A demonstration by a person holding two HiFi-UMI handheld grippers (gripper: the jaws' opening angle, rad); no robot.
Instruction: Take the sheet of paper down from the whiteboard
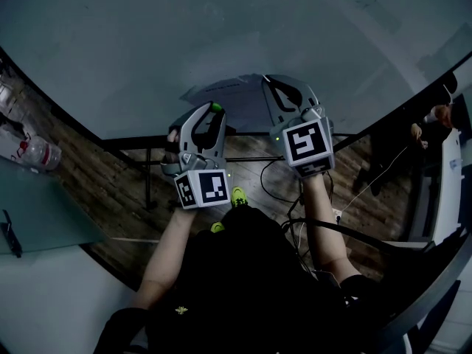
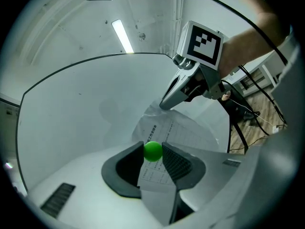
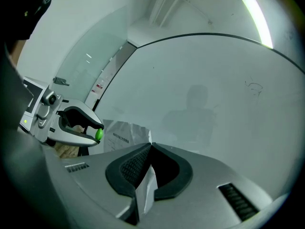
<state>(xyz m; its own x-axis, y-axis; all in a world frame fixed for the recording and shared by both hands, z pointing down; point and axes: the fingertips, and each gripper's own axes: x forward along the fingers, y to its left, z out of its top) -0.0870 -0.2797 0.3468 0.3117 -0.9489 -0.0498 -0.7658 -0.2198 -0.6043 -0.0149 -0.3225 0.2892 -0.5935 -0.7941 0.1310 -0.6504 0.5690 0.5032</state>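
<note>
While in right hand-held gripper (image 3: 149,147), paper (image 3: 125,135)

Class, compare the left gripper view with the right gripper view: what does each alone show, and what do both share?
Left gripper view only: the right gripper's marker cube. Right gripper view only: the right tongs shut on the paper sheet's edge, and a faint scribble. Both: the whiteboard, the sheet, and the green magnet gripped in the left tongs.
</note>
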